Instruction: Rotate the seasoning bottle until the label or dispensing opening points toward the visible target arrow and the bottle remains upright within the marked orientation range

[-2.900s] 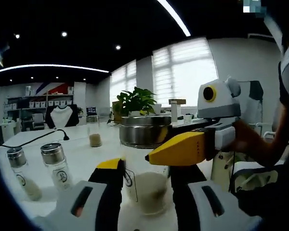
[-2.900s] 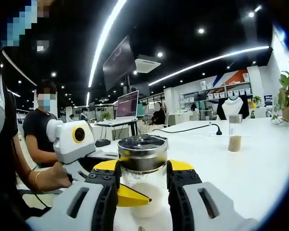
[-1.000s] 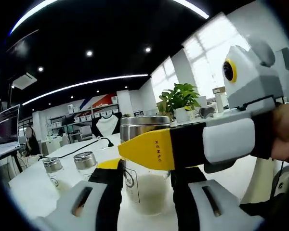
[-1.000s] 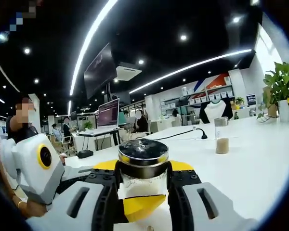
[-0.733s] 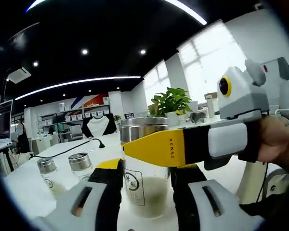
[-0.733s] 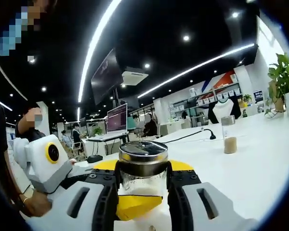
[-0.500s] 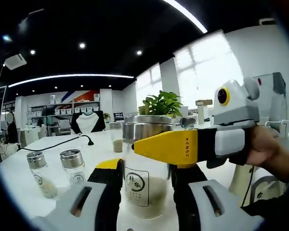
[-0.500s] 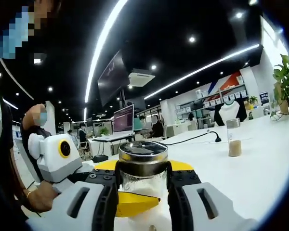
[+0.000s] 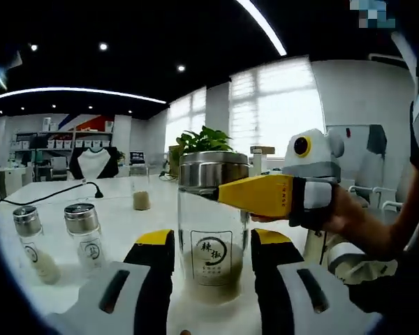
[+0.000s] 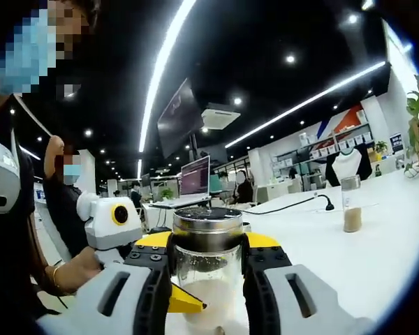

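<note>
Both tongs, left (image 9: 211,244) and right (image 10: 208,252), were clenched on the upright bottle (image 9: 213,216) over the white worktop (image 9: 119,216).

Open-plan office: desks w/ monitor (image 10: 195,177), shelving (image 9: 56,142), strip lights.

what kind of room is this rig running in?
Probably an open-plan office or showroom: people sit at a laptop on a desk, display shelves line the far wall, and the seasoning bottle stands on a long white table near a potted plant.
</note>
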Demonstrator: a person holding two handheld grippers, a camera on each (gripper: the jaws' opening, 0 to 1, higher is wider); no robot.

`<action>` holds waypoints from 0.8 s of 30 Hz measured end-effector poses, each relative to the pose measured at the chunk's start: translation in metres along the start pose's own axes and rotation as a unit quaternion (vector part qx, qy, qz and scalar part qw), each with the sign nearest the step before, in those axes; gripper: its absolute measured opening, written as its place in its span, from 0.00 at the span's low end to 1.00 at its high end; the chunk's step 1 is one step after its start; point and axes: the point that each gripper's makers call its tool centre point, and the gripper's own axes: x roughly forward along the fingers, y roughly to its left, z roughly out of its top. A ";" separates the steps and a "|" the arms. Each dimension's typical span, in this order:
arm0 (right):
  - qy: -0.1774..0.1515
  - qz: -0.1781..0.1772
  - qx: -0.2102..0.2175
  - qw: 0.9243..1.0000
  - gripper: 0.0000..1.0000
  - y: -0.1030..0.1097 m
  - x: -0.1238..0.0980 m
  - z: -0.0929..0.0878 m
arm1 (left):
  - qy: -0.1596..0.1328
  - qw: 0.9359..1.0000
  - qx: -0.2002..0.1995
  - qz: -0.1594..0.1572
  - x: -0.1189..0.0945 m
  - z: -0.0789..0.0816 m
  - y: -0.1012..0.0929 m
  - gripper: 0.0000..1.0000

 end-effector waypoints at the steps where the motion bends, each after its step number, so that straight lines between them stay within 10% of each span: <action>1: -0.004 0.006 0.000 1.000 0.35 0.003 -0.001 0.001 | -0.015 1.000 -0.011 0.004 -0.002 0.006 0.002 0.48; 12: -0.010 0.053 0.016 0.998 0.35 0.021 0.000 0.010 | -0.015 0.998 0.002 -0.062 -0.005 0.014 -0.012 0.44; 24: -0.002 0.047 0.045 0.998 0.36 0.016 -0.002 0.005 | -0.017 0.998 -0.023 -0.061 -0.001 0.009 -0.009 0.43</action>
